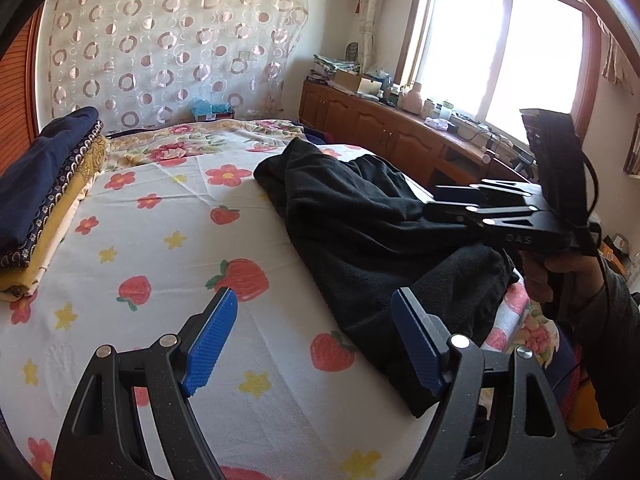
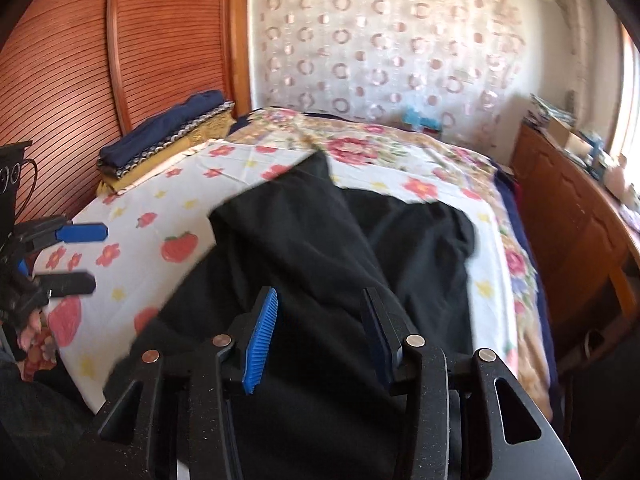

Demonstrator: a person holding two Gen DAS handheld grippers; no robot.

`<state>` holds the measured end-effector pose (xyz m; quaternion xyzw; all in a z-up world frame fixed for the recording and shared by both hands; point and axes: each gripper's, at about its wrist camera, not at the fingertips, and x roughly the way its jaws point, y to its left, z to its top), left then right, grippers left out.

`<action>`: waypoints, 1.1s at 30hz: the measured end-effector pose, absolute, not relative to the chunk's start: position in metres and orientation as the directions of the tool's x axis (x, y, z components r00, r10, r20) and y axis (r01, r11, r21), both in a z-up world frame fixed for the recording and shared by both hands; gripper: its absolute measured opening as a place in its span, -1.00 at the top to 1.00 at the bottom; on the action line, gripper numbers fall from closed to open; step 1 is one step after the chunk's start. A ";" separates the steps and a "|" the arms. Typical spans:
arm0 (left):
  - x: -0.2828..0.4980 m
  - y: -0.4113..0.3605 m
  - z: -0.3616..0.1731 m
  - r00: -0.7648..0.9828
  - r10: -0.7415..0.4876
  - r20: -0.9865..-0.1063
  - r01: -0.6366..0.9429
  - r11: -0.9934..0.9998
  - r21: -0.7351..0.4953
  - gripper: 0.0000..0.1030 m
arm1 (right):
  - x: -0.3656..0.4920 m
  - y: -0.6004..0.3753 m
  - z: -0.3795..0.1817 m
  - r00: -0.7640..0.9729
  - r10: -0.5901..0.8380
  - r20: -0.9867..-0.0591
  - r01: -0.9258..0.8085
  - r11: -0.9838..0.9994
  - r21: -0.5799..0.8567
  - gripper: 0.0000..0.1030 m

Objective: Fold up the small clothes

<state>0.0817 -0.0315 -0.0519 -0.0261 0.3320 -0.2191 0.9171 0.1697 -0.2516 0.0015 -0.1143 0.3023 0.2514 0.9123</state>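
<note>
A black garment (image 1: 360,220) (image 2: 320,240) lies crumpled on the right half of the strawberry-print bed sheet (image 1: 160,240) (image 2: 180,208). My left gripper (image 1: 314,300) (image 2: 84,258) stands open over bare sheet, its right finger beside the garment's near edge. My right gripper (image 2: 320,300) (image 1: 434,200) hovers over the garment's near part. Its jaws stand apart with dark cloth seen below the gap, and the pads do not press on it. A person's hand (image 1: 552,276) holds its handle. The right wrist view is blurred.
A stack of folded clothes (image 1: 44,200) (image 2: 168,136), navy on top, sits at the bed's left edge by a slatted wooden door (image 2: 60,80). A cluttered wooden cabinet (image 1: 380,128) (image 2: 568,220) runs along the right under the window. A circle-patterned curtain (image 1: 176,48) hangs behind.
</note>
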 end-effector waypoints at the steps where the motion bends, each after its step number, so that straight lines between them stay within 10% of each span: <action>1: 0.081 -0.030 -0.052 0.686 -0.417 -0.596 0.381 0.904 -0.195 -0.56 | 0.173 -0.243 0.002 0.686 0.396 -0.610 -0.536 0.842 -0.057 0.13; 20: 0.079 -0.005 -0.058 0.697 -0.411 -0.587 0.339 0.911 -0.235 -0.56 | 0.242 -0.157 -0.035 0.562 0.339 -0.754 -0.667 0.725 -0.172 0.01; 24: 0.079 -0.006 -0.059 0.694 -0.412 -0.591 0.342 0.910 -0.234 -0.56 | 0.248 -0.158 -0.029 0.584 0.331 -0.741 -0.647 0.741 -0.179 0.78; 33: 0.081 -0.009 -0.062 0.687 -0.417 -0.595 0.348 0.908 -0.234 -0.56 | 0.251 -0.214 0.035 0.705 0.352 -0.615 -0.537 0.832 -0.140 0.87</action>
